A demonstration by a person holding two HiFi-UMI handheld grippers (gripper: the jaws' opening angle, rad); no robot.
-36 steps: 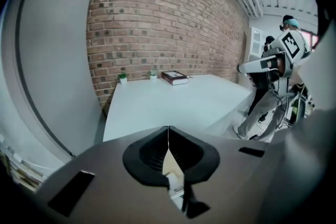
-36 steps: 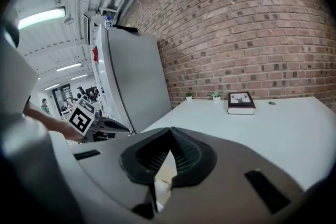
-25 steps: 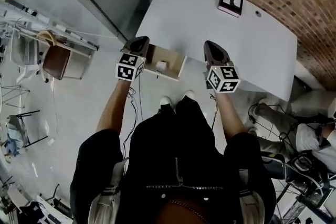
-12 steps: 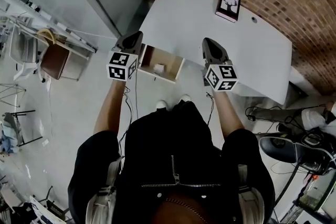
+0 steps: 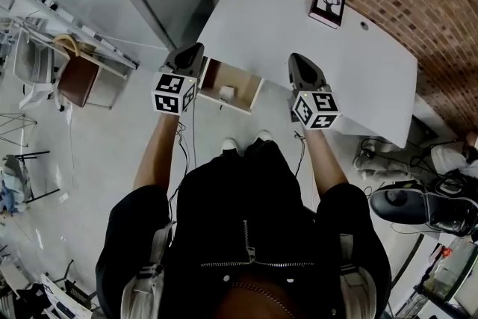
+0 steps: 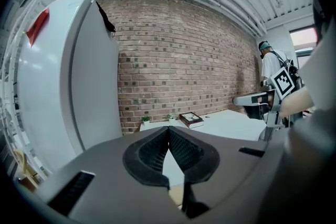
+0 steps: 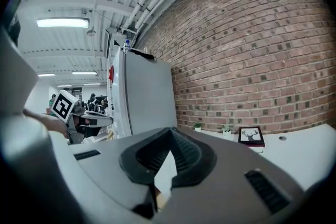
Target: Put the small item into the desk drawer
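- The desk drawer point(image 5: 244, 88) stands pulled out from the front edge of the white desk point(image 5: 299, 26), with its wooden inside open to the head view.
- The small item point(image 5: 228, 93), a pale little block, lies on the drawer's floor near the middle. Neither gripper touches it.
- The left gripper point(image 5: 194, 48) is held just beside the drawer's left end. In the left gripper view its ribbed jaws meet at the tips point(image 6: 168, 129) with nothing between them, so it is closed and empty.
- The right gripper point(image 5: 294, 58) is held over the desk's front part, to the right of the drawer and apart from it. In the right gripper view its jaws also come together at the tips point(image 7: 170, 130) and hold nothing.
- Both grippers point roughly level toward the brick wall, not down into the drawer.
- Judged from this, the main step is done: the item is already in the drawer and has been let go.
- The drawer is still open. Pushing it shut may be what is left, though the task sentence asks only for the item to go in.
- If it is to be closed, either closed gripper could press on the drawer's front panel, and the left one is the nearer.
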